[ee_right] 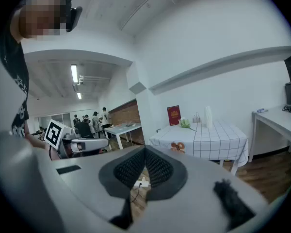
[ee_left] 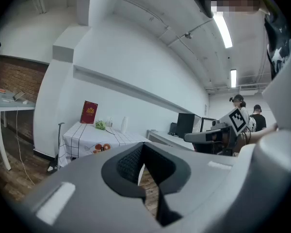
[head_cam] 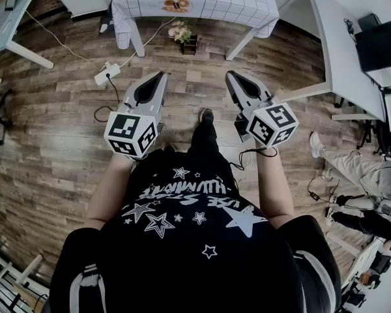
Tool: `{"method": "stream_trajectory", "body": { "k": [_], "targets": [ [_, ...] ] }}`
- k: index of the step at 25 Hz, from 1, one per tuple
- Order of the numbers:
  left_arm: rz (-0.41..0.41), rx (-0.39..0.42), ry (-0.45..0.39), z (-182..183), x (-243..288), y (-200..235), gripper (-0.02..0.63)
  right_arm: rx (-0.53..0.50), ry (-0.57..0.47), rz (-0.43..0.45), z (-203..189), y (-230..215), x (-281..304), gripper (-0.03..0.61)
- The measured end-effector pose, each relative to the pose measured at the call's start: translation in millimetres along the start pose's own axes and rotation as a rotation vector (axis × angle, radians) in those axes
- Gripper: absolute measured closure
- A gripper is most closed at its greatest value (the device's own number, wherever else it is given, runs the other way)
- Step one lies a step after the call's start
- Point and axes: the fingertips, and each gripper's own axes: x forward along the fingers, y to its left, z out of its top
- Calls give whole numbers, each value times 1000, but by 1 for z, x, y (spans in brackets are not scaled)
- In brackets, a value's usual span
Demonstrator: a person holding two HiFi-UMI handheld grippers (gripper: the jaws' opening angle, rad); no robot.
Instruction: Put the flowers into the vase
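Green flowers lie on the table near a white vase.

Bright even light from ceiling tubes; soft shadows; strong fisheye warp, dark vignette corners.

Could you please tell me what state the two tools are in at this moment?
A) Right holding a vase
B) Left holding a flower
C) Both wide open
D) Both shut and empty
D: the left tool and the right tool each have their jaws together with nothing between them.

Black white-starred T-shirt; grey left tool and right tool
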Motion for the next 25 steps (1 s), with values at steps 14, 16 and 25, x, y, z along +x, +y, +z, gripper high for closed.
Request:
{"method": "stream_trajectory", "body": {
  "k": [14, 16, 25],
  "targets": [
    [-79, 39, 2, 5, 0, -20, 607, 24, 13, -17, -12, 6, -13, 565],
    [-86, 35, 11, 1, 2, -21, 607, 28, 16, -18, -15, 7, -14, 565],
    [-76, 22, 34, -9, 30, -15, 607, 40, 30, -21, -23, -22, -7, 565]
  ]
}}
